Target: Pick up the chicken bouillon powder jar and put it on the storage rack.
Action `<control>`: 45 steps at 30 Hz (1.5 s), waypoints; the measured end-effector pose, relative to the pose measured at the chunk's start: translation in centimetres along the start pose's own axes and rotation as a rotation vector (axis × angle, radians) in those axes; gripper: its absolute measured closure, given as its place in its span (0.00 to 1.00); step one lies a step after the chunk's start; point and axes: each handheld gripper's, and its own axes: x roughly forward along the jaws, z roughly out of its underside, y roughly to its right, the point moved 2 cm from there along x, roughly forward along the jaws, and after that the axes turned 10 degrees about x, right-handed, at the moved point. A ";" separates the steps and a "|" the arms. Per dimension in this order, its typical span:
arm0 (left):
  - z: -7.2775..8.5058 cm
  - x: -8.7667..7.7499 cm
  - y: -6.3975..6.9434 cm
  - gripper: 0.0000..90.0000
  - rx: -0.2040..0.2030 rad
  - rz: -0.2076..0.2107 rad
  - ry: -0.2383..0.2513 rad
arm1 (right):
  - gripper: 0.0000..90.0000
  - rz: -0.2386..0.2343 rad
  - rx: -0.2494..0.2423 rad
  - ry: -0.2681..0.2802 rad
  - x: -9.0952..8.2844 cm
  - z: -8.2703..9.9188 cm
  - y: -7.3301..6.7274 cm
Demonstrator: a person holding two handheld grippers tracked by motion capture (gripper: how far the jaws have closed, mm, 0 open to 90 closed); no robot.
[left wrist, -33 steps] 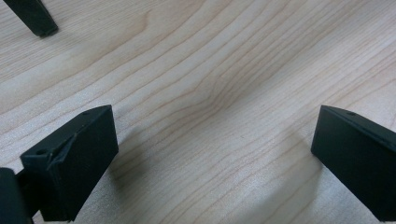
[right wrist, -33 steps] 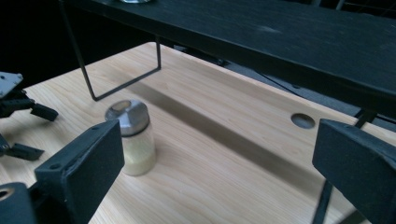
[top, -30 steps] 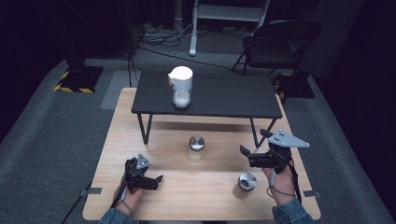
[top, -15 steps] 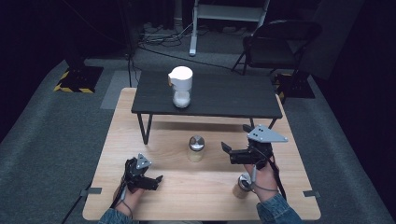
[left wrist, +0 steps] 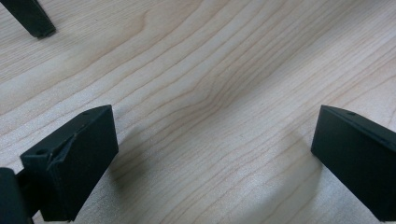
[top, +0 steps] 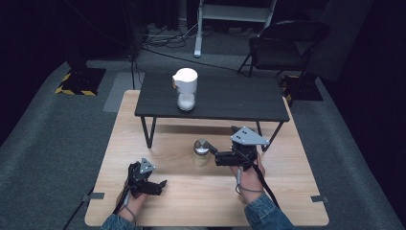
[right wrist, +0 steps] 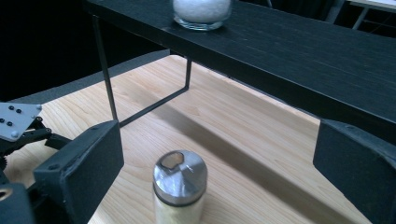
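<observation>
A small glass shaker (top: 201,152) with a silver lid stands on the wooden table (top: 287,201), just in front of the black shelf (top: 230,98). My right gripper (top: 214,156) is open and points left at it, its tips close to the shaker's right side. In the right gripper view the shaker (right wrist: 180,182) stands low between the wide-apart jaws of my right gripper (right wrist: 219,144), touching neither. My left gripper (top: 160,186) rests open near the table's front left. In its own view my left gripper (left wrist: 215,135) has just bare wood between its jaws.
A white jar (top: 185,87) holding white granules (right wrist: 201,11) stands on the black shelf, whose thin metal legs (right wrist: 105,70) rise from the table. A dark chair (top: 287,43) stands on the floor behind. My left gripper's grey plate (right wrist: 16,120) shows in the right gripper view.
My right gripper has moved left and forward from the table's right side up to the shaker. A second metal-lidded jar seen there earlier is now hidden under the hand. The left gripper has not moved.
</observation>
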 end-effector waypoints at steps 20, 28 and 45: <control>0.0 0.0 0.0 0.01 0.002 0.001 0.000 | 0.02 -0.032 0.058 -0.021 5.0 1.7 -0.5; 0.0 0.0 0.0 0.01 0.002 0.002 -0.001 | 0.02 -0.034 0.080 -0.056 7.1 2.7 -0.5; 0.0 0.0 0.0 0.01 0.003 0.002 -0.001 | 0.03 -0.003 0.077 -0.125 10.0 5.4 -0.8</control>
